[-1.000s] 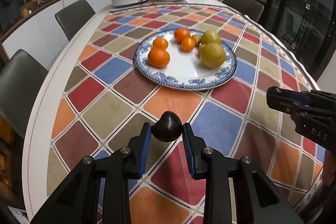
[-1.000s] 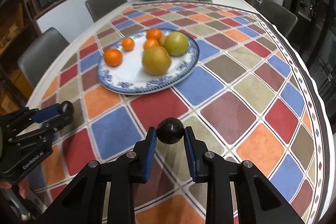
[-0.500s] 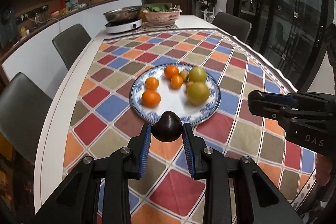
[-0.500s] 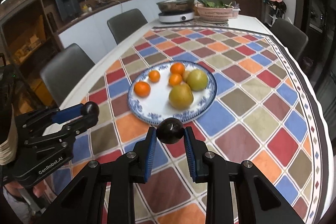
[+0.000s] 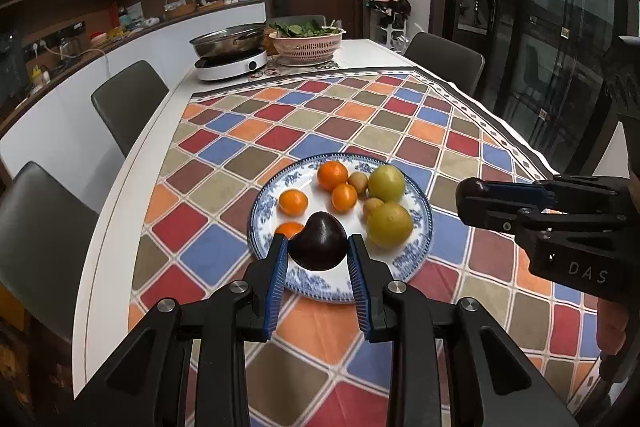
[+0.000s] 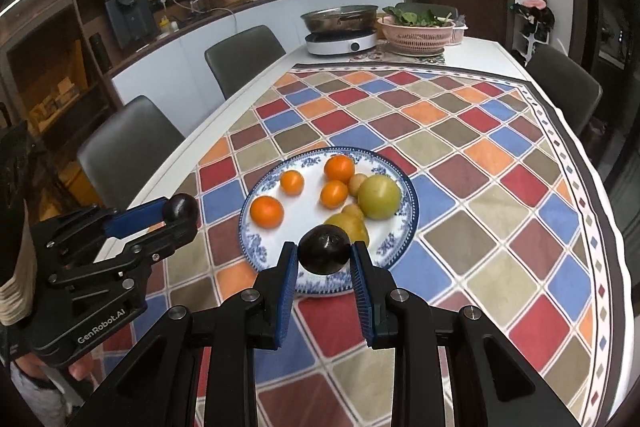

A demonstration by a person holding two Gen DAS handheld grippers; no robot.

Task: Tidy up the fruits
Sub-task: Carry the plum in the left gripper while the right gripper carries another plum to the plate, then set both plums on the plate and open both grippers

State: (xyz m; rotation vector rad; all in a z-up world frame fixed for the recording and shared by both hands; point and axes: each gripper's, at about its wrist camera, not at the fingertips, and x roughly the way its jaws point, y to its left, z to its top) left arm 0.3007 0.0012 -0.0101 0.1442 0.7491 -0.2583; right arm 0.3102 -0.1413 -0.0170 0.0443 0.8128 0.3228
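Note:
A blue-patterned white plate [image 5: 420, 219] [image 6: 392, 243] sits on the checked tablecloth. It holds several oranges [image 5: 333, 175] [image 6: 267, 211], two yellow-green round fruits [image 5: 386, 183] [image 6: 379, 196] and small brownish fruits [image 5: 358, 181]. My left gripper [image 5: 318, 249] is shut on a dark purple fruit [image 5: 319, 247], held above the plate's near edge. My right gripper [image 6: 325, 253] is shut on a second dark purple fruit [image 6: 325, 250], also above the plate's near rim. Each gripper shows in the other's view: the left gripper [image 6: 180, 211], the right gripper [image 5: 476, 195].
At the table's far end stand an induction cooker with a pan [image 5: 230, 57] [image 6: 340, 27] and a pink basket of greens [image 5: 306, 41] [image 6: 416, 31]. Grey chairs [image 5: 128, 99] [image 6: 244, 55] line the left side and one the right [image 5: 444, 63].
Both grippers have risen and pulled back with their dark fruits, so the plate looks smaller and farther away. Both stay shut on their fruit.

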